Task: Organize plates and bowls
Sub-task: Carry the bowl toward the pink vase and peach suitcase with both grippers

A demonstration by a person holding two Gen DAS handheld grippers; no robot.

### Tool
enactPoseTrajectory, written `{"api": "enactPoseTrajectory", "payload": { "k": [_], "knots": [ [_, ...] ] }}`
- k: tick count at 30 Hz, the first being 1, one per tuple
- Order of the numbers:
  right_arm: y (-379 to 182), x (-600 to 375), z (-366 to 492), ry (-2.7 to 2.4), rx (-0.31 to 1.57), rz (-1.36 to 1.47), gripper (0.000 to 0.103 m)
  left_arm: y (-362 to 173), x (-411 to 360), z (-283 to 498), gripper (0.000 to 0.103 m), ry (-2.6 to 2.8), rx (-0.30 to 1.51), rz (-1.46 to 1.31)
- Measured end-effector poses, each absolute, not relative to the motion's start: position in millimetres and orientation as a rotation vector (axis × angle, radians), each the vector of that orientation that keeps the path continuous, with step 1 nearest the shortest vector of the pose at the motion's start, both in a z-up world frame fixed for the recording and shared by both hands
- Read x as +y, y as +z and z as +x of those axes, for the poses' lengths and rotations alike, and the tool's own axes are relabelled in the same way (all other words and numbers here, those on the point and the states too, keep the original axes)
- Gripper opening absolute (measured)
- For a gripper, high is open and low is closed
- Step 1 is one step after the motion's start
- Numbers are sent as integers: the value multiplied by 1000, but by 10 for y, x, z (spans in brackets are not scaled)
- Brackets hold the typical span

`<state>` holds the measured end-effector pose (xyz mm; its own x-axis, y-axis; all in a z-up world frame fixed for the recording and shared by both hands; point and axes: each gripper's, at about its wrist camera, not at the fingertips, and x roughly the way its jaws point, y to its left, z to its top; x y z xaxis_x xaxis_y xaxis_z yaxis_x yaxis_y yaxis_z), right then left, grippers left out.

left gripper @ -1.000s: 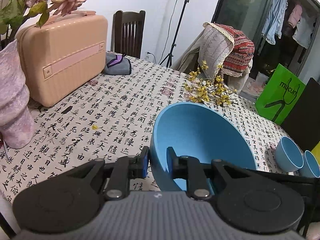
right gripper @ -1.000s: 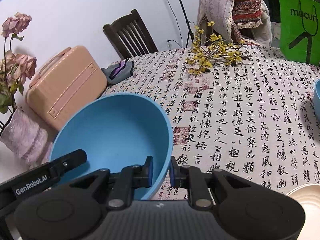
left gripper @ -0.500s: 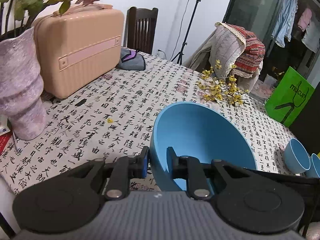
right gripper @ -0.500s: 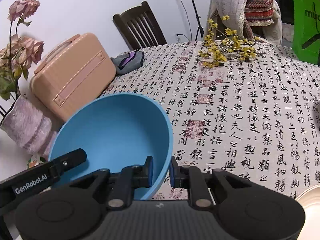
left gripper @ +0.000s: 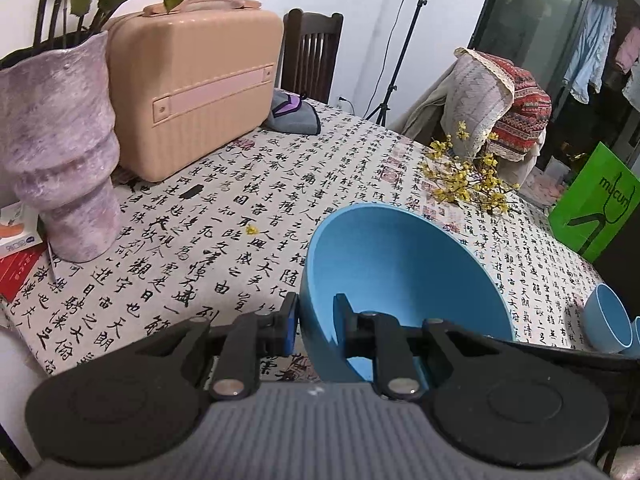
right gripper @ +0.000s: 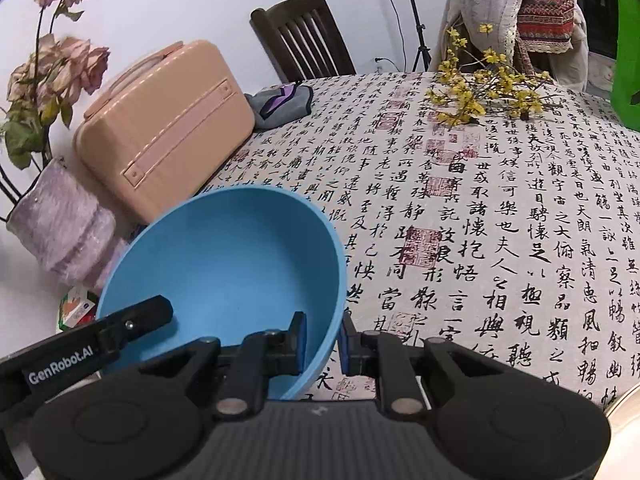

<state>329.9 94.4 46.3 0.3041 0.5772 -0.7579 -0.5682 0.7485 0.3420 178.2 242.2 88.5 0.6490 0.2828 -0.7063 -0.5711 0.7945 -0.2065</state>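
Since a second ago, the big blue bowl (left gripper: pixel 404 276) has travelled with both grippers toward the peach case (left gripper: pixel 192 88) and purple vase (left gripper: pixel 60 152), which now loom larger and closer. I've got the bowl pinched on opposite rims: left gripper (left gripper: pixel 316 320) clamped on one edge, right gripper (right gripper: pixel 322 340) clamped on the other, the bowl tilted and, as far as I can judge, carried above the printed tablecloth (right gripper: pixel 500 208). My worry is the thin rim grips: if my two hands drift apart or twist unevenly, the bowl could slip out, or clip the vase nearby. Two small blue bowls (left gripper: pixel 608 320) sit well apart at the far edge.
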Motion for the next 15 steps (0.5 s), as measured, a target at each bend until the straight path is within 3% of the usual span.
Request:
{"api": "enactPoseTrajectory", "payload": {
  "k": [15],
  "knots": [
    [386,1129,3270,797,1007,-41,16,789,2522,1677,19,542,720,-458]
  ]
}}
